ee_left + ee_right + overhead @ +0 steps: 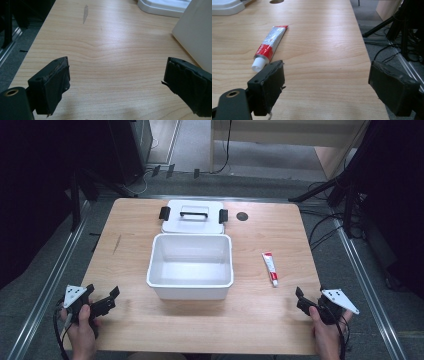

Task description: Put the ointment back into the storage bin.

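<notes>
Wood makes up the big table (260, 320), which takes up the middle of the high view. It is light brown with soft lines in it.

Next in size is the white box (190, 266). It sits in the middle of the table with its top open, and the inside looks bare and white. Just behind it, higher in the frame, lies the white lid (193, 217). The lid has a black handle in the middle and a black clip at each end. It looks to touch the back edge of the box.

Then come the two tools. The left tool (103, 302) is at the lower left of the frame, held in a hand (82, 330). Its two black jaws stand wide apart with nothing between them. In the left gripper view, bare table shows between them, and a side of the box (196, 37) is at the right edge.

The right tool (303, 301) is at the lower right, held in the other hand (326, 335). Its jaws are also wide apart and hold nothing.

Smallest is the tube (270, 268). It is white and red with a white cap. It lies flat on the table, right of the box and apart from it. In the right gripper view the tube (270, 46) is at the upper left, with its cap end near the left jaw.
</notes>
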